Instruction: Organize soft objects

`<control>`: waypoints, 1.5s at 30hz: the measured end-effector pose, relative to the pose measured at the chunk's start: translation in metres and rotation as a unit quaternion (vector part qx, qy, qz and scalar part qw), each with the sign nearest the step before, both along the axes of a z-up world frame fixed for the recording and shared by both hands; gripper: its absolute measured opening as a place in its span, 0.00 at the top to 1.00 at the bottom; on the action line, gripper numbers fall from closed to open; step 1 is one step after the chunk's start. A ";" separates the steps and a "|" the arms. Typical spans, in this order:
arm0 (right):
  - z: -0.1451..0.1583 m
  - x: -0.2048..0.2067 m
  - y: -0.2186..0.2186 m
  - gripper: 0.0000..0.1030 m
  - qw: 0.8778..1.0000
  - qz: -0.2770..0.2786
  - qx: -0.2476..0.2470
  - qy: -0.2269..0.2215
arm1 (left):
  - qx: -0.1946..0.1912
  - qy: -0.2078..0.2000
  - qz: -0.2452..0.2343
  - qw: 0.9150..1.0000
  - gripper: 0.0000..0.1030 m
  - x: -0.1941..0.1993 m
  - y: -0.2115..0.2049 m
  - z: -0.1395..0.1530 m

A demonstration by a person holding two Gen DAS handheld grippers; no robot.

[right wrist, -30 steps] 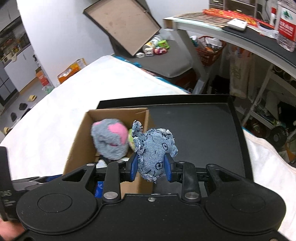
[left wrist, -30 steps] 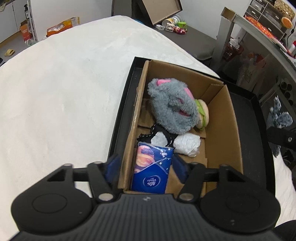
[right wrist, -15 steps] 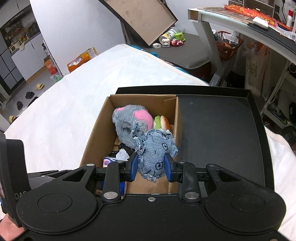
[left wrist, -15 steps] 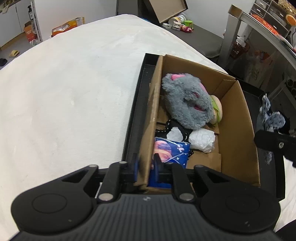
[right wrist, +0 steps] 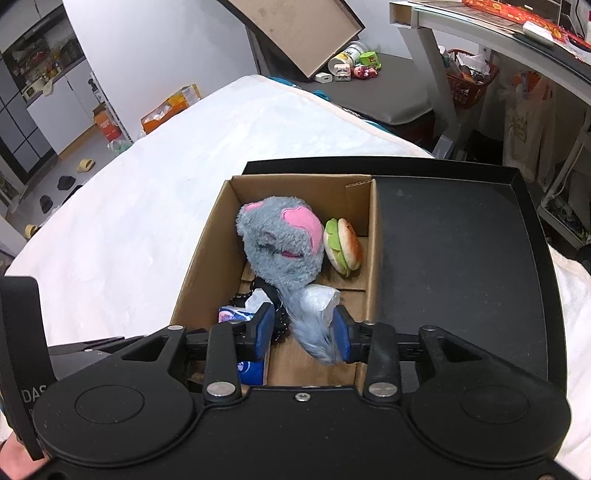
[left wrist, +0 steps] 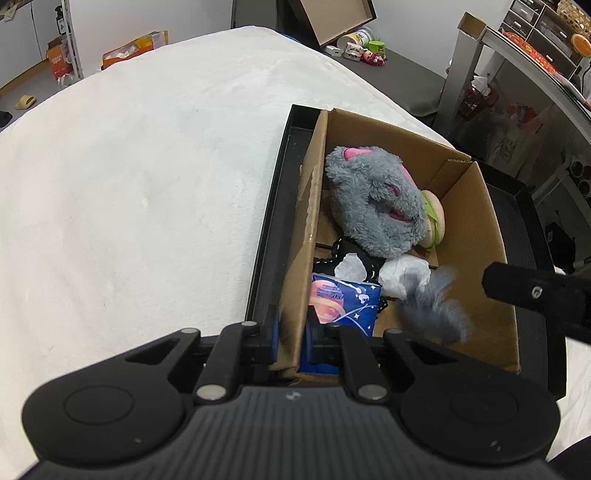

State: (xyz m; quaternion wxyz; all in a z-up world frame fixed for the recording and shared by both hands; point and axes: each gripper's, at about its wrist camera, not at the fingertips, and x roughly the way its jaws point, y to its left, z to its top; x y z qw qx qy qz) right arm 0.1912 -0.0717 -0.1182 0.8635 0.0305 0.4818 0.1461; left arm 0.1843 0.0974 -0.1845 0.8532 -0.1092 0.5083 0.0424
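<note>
A cardboard box (left wrist: 476,236) (right wrist: 207,266) sits in a black tray (right wrist: 461,258). It holds a grey plush with pink ears (left wrist: 373,206) (right wrist: 280,243), a burger toy (right wrist: 343,243), a blue tissue pack (left wrist: 343,302) and a white crumpled piece (left wrist: 402,273). My left gripper (left wrist: 291,332) is shut on the box's left wall near the front corner. Above the box's near end, my right gripper (right wrist: 303,328) has its jaws opening. The denim toy (right wrist: 310,332) (left wrist: 432,306) is a blur between them, dropping free of the pads.
The tray lies on a white bed cover (left wrist: 147,184). The tray's right half (right wrist: 461,221) is bare black. Behind the bed are a propped-up board (right wrist: 295,33), small toys on a grey bench (right wrist: 354,66) and a desk (right wrist: 498,40) at the right.
My left gripper shifted from around the tissue pack and closed on the box wall. My right gripper moved over the box and released the denim toy, which now falls.
</note>
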 end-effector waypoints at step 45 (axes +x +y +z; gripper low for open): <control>0.062 -0.058 -0.135 0.00 0.993 -0.064 0.103 -0.007 | 0.031 -0.007 -0.043 0.999 0.08 -0.065 -0.083 0.132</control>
